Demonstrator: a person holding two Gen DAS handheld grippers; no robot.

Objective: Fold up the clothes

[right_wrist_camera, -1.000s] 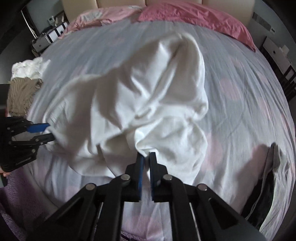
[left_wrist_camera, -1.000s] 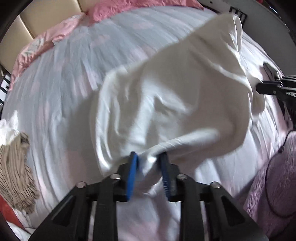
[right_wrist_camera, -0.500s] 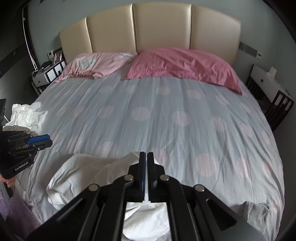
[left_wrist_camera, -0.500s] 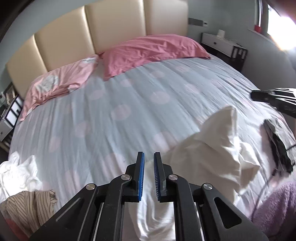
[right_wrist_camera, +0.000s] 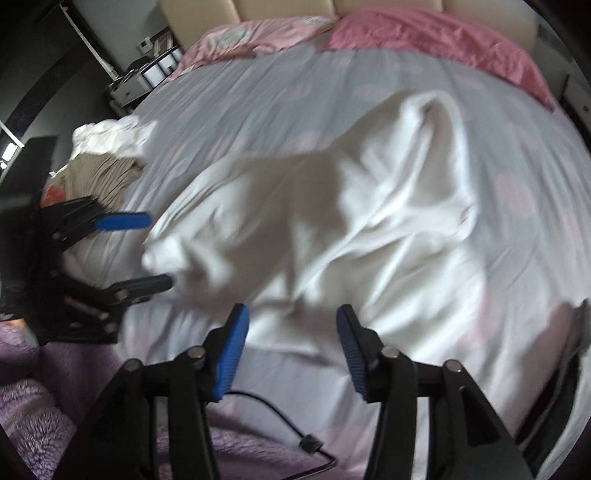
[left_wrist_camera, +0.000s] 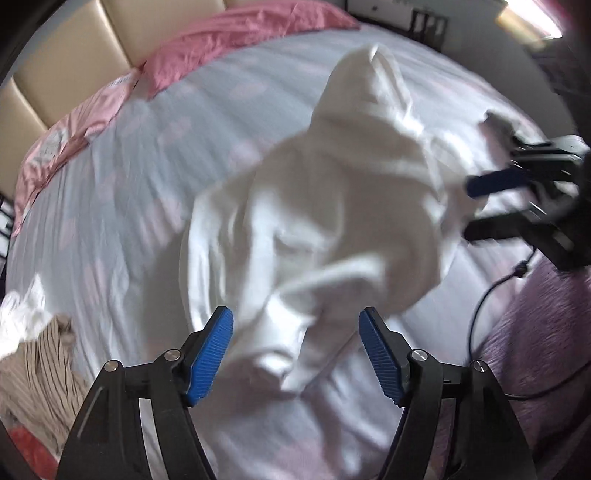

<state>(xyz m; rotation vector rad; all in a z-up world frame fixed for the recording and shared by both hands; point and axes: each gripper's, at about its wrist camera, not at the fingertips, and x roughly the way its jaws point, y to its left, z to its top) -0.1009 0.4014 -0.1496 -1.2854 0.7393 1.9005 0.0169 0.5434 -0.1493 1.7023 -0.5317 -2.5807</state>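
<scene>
Having just opened, both grippers, left point(left_wrist_camera: 295, 350) and right point(right_wrist_camera: 291, 354), stand wide and empty over the rumpled garment point(left_wrist_camera: 332, 206), risking a crooked fold.

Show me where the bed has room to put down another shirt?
There is bare bedspread between the white garment and the pink pillows, and more to the garment's right in the right wrist view. It is crowded at the left edge, where the clothes pile lies.
</scene>
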